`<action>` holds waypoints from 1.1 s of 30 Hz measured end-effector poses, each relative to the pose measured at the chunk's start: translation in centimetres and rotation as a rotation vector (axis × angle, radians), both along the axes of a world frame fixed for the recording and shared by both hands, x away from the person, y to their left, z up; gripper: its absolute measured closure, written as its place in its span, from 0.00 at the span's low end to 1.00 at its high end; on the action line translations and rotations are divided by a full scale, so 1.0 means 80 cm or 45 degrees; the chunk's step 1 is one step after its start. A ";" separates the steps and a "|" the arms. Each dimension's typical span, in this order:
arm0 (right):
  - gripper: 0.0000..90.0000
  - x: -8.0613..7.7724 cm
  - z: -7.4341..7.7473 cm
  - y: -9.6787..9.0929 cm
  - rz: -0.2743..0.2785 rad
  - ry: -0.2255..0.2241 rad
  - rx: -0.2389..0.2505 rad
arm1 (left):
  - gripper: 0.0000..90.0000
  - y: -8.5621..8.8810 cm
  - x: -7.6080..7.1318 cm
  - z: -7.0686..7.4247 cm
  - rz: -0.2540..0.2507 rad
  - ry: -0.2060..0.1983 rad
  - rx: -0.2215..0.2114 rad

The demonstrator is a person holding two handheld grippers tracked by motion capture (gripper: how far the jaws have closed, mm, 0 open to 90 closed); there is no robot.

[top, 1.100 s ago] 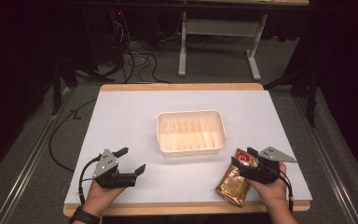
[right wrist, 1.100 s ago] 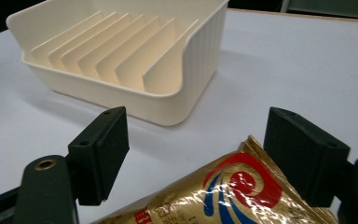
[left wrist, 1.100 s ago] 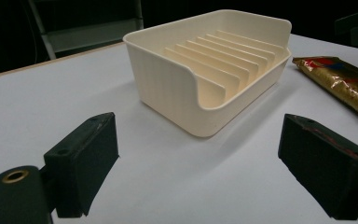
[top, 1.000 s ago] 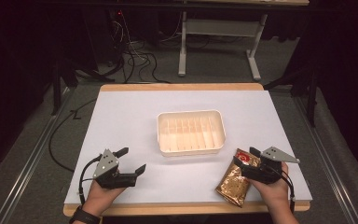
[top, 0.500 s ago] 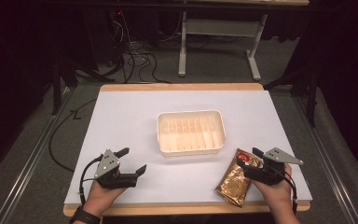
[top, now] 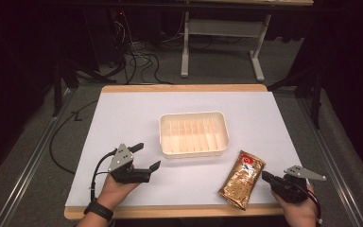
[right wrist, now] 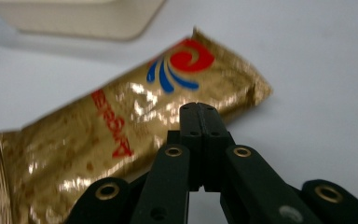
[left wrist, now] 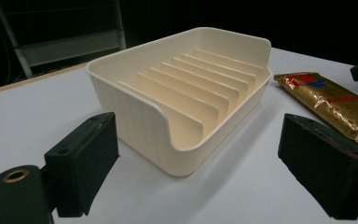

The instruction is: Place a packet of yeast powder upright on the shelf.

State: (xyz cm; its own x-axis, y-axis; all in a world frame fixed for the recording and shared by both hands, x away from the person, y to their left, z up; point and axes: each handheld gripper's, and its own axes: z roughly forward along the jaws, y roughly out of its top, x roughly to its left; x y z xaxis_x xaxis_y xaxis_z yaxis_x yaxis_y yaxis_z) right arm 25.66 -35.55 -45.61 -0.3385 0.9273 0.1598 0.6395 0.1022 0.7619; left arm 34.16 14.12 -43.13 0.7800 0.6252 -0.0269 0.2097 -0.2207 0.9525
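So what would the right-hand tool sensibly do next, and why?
Probably open its jaws. The right tool is shut, with nothing between its jaws, beside the shiny gold foil packet lying flat on the white table; it must open before it can grip it.

The right hand-held gripper (top: 267, 177) has drawn back rightward off the gold packet (top: 242, 179), jaws closed.

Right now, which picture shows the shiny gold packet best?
The right gripper view: the gold packet is big and close there, so you can see its red and blue swirl and red letters. The high view shows the whole packet, small, beside the tray. The left gripper view catches one end.
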 end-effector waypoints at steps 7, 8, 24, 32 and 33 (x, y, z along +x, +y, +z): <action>1.00 -0.014 -0.013 0.008 0.100 0.110 -0.044 | 0.14 -0.019 0.010 0.001 -0.045 -0.002 -0.007; 1.00 -0.015 -0.015 0.015 0.134 0.122 -0.051 | 0.14 -0.021 0.010 0.000 -0.048 -0.004 -0.007; 1.00 0.018 -0.020 0.064 0.296 0.131 -0.080 | 0.14 0.007 -0.003 -0.001 0.016 -0.001 0.010; 0.98 0.042 -0.020 0.081 0.334 0.121 -0.087 | 0.14 0.025 -0.011 -0.003 0.065 0.010 0.020; 0.97 0.044 -0.020 0.083 0.348 0.118 -0.091 | 0.14 0.027 -0.012 -0.003 0.069 0.011 0.022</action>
State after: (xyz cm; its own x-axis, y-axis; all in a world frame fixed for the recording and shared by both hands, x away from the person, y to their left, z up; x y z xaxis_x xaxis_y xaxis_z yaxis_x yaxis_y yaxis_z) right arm 29.17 -28.94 -47.18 -0.5641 0.8139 0.1394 0.6474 0.3311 0.6865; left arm 33.18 16.31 -43.37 0.7445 0.6672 -0.0224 0.2303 -0.2252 0.9467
